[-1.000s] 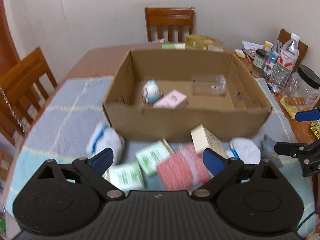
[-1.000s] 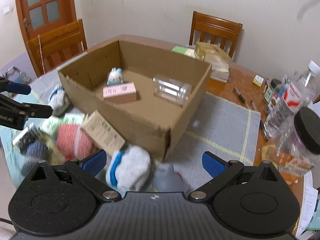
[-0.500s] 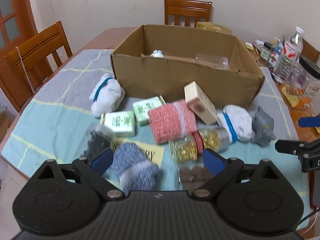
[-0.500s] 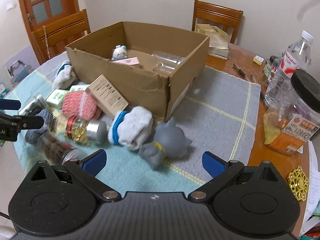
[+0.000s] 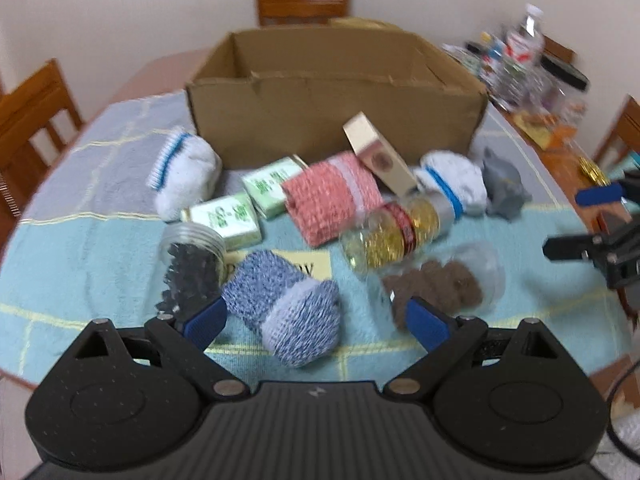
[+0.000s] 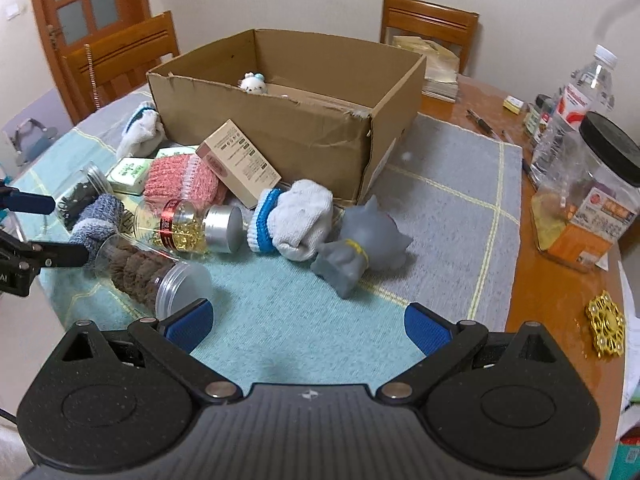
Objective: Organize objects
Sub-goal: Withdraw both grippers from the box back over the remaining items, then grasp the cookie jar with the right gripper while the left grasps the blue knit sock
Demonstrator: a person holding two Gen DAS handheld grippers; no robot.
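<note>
Both claws, the left claw (image 5: pixel 316 322) and right claw (image 6: pixel 308 324), are spread wide and hold nothing. Socks, jars and a toy lie in front of the box (image 6: pixel 288 128), probably waiting to go in.

Left gripper (image 5: pixel 316 322) and right gripper (image 6: pixel 308 322) both hover level, jaws spread wide, gripping nothing.

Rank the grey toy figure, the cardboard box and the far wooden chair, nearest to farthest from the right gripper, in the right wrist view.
1. Grey toy figure: on the mat, just ahead of the right gripper.
2. Cardboard box: behind the figure.
3. Wooden chair: beyond the box, against the wall.
</note>
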